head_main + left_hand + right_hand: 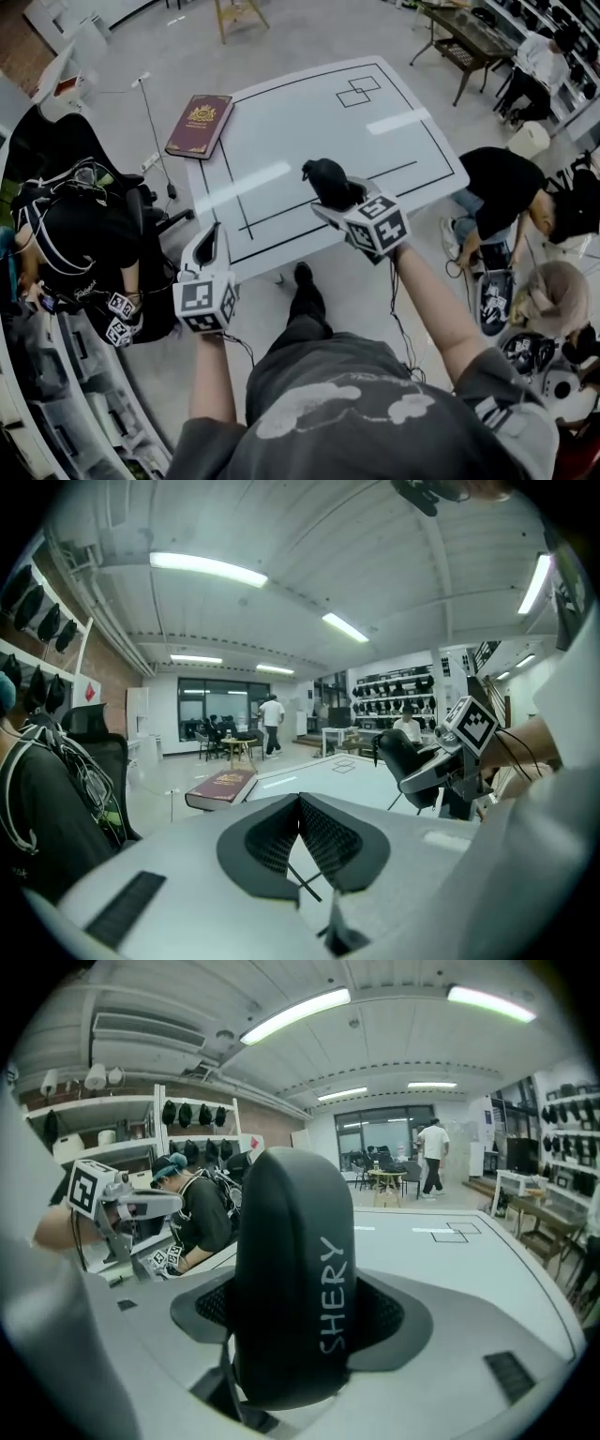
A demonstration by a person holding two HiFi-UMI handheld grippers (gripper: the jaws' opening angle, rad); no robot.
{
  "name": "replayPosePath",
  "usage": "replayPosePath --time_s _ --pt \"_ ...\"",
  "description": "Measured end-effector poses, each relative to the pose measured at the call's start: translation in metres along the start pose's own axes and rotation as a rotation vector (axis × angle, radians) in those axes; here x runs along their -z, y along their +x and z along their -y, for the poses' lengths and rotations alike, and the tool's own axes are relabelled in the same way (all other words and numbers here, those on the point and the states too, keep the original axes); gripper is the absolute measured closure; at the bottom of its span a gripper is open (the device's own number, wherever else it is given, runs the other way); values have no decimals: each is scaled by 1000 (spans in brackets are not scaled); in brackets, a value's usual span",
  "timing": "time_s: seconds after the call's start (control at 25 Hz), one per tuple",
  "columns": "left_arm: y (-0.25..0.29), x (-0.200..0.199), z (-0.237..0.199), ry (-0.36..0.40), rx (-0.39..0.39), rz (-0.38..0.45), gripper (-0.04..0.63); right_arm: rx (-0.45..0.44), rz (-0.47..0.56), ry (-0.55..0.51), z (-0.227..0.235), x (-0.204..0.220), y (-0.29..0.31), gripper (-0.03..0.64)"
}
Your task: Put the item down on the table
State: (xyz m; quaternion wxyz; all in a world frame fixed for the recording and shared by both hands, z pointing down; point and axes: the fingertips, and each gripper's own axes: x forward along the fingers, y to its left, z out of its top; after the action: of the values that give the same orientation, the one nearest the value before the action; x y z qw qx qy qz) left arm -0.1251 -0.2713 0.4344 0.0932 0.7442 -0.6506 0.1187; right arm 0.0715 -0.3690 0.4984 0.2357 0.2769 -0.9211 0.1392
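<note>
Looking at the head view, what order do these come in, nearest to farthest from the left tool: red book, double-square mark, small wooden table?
1. Red book, on the white table's far left corner.
2. Double-square mark, toward its far right.
3. Small wooden table, beyond the far edge.

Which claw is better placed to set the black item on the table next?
Right: the right claw grips the black item above the white table; the left claw is shut and empty.

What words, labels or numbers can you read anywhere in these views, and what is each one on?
"SHERY": pale letters running lengthwise along the black item.
Red book: a gold emblem on the cover; any title is too small to read.
Nothing else in these views is readable.
</note>
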Motion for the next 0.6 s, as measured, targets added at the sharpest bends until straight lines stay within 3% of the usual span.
replayPosePath --time_s 0.24,0.36,0.6 --pt "74 -20 -39 -24 -8 27 593 -5 -41 -161 42 -51 68 287" --pt "110 -30 -60 -26 -9 17 594 -22 -129 -232 65 -62 103 287" --pt "176 -45 -98 -45 8 -13 593 -72 -257 -471 106 -92 175 288"
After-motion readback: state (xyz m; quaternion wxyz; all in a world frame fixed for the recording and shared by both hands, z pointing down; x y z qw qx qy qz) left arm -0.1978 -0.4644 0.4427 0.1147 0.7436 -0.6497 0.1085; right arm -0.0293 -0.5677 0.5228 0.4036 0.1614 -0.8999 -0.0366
